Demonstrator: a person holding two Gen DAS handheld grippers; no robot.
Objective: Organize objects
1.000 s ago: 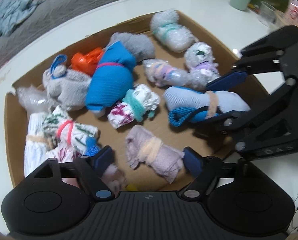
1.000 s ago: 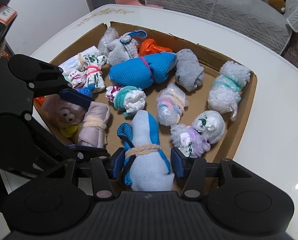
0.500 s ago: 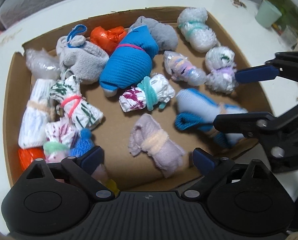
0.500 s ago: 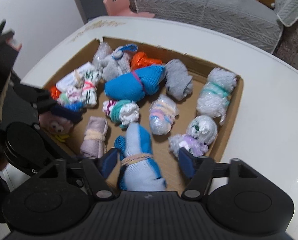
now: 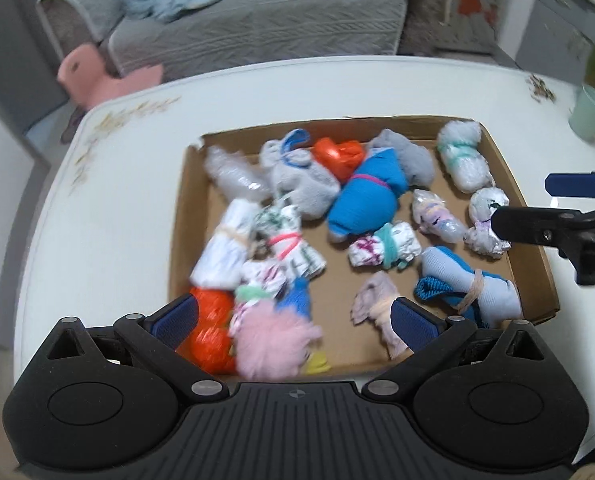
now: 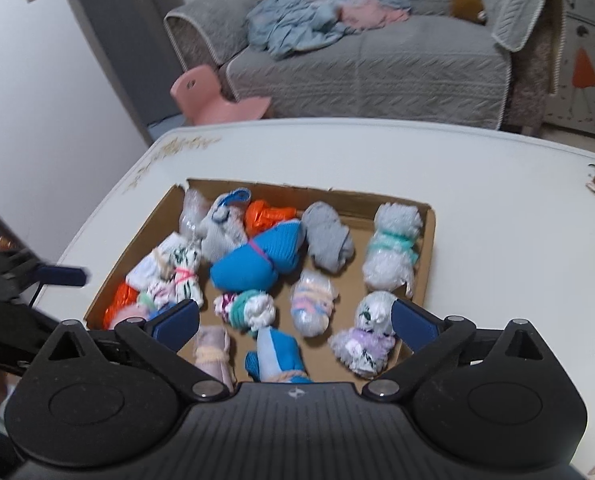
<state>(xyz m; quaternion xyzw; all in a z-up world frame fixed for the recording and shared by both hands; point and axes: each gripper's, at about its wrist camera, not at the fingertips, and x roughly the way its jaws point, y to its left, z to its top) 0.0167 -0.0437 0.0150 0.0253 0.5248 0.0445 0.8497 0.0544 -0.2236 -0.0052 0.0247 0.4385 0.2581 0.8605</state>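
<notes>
Both grippers stood over the near edge of the box (image 6: 427,248), left gripper (image 5: 293,318) and right gripper (image 6: 295,318) jaws opening, nothing gripped. Bundles (image 6: 257,258) all lay inside, from 6 toward 12 o'clock; sorting looked near done. Table (image 6: 497,200) beyond at 12.

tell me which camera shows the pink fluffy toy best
The left wrist view. There the pink fluffy toy lies unobstructed at the near edge of the cardboard box, though blurred. In the right wrist view only a pink sliver shows behind the finger.
</notes>
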